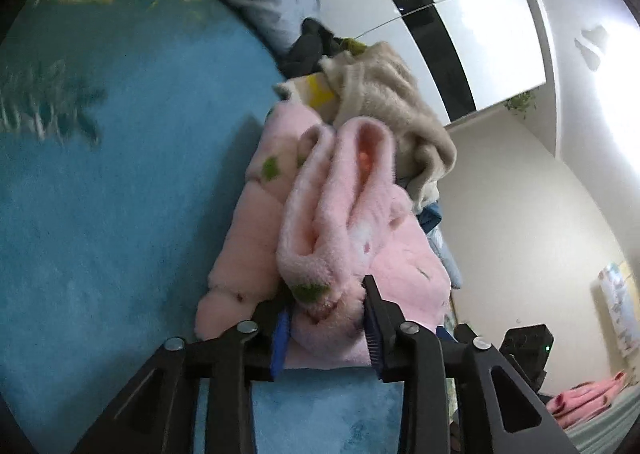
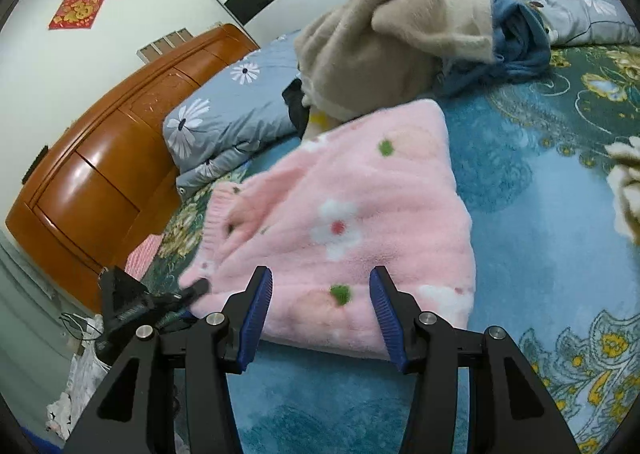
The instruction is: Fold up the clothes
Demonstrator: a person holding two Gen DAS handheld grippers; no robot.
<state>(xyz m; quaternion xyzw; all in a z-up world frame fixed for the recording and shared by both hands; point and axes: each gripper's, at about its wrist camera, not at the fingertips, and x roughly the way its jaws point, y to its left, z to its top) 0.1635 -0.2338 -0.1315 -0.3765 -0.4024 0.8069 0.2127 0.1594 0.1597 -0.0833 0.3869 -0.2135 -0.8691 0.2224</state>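
Pink garment (image 2: 340, 222) bunched between left tongs (image 1: 326, 318); right tongs (image 2: 320, 310) spread above it.

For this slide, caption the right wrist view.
Open right gripper poised over a folded pink fleece garment on the blue bedspread.

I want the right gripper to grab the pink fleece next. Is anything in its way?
Nothing visible. The right gripper is open just above the near edge of the pink fleece garment; the beige garment lies behind it.
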